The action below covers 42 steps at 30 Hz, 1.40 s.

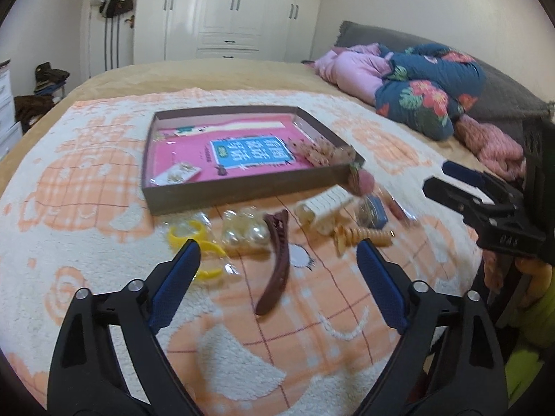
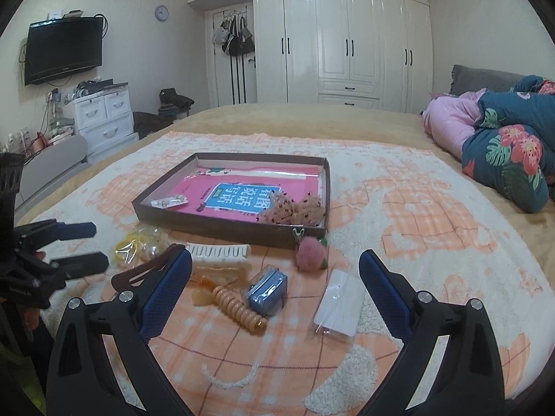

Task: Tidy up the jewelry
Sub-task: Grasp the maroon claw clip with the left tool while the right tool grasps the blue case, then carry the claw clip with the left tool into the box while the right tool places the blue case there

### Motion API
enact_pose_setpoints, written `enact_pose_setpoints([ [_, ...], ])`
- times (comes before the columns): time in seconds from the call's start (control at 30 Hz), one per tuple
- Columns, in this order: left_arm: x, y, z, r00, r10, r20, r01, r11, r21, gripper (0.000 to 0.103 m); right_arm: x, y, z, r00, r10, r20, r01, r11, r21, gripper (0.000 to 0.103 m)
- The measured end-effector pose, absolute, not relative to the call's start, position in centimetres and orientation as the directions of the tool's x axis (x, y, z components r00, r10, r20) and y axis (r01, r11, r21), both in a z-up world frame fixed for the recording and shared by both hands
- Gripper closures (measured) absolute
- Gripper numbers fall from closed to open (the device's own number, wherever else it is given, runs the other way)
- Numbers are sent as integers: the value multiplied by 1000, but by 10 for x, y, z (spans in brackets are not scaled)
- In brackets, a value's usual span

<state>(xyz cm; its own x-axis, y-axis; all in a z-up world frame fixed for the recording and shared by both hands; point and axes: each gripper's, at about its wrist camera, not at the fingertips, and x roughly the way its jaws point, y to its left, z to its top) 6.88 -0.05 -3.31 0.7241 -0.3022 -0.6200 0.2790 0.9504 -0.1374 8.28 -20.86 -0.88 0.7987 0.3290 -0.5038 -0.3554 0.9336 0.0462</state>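
Observation:
A shallow brown box [image 1: 242, 189] [image 2: 222, 229] lies on the bed's blanket and holds a pink book, a small earring card [image 1: 177, 173] and beige scrunchies [image 2: 295, 209]. In front of it lie bagged yellow bangles [image 1: 187, 235], bagged pearls [image 1: 244, 232], a dark red hair clip [image 1: 274, 270] [image 2: 138, 274], a white comb clip [image 2: 218, 251], an orange spiral tie [image 2: 239, 308], a blue packet [image 2: 269, 289], a pink plush strawberry [image 2: 310, 254] and a clear packet [image 2: 338, 306]. My left gripper [image 1: 279, 254] [image 2: 93, 246] hangs open over the dark red clip, apart from it. My right gripper [image 2: 275, 260] [image 1: 440, 178] is open above the blue packet.
The peach and cream blanket [image 2: 433, 215] covers most of the bed. Folded floral and pink quilts [image 2: 503, 149] lie at the right. A white wardrobe [image 2: 347, 41] stands beyond the bed, with white drawers [image 2: 104, 118] and a wall television [image 2: 64, 48] at the left.

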Motion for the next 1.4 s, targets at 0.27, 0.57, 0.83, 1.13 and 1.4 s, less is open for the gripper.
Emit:
enact_pose_setpoints([
  [0.27,76,-15,-53,666,-323,-673,320,938,-134,52,94,-211,-20,761,332,-558,-355,932,70,9],
  [0.57,87,-21,-67,632,-332,-700,333,932,-141,62,119,-197,-42,682,346,-644,-366,924,110,25],
  [0.83,94,-26,-69,619,-344,-706,341,927,-154,76,146,-181,-67,592,342,-730,-347,926,152,61],
  [1.13,108,-33,-82,592,-313,-743,325,936,-136,77,145,-196,-77,559,350,-752,-318,928,195,75],
  [1.4,108,-29,-83,601,-325,-730,314,936,-158,98,129,-213,-56,623,364,-692,-319,927,199,76],
])
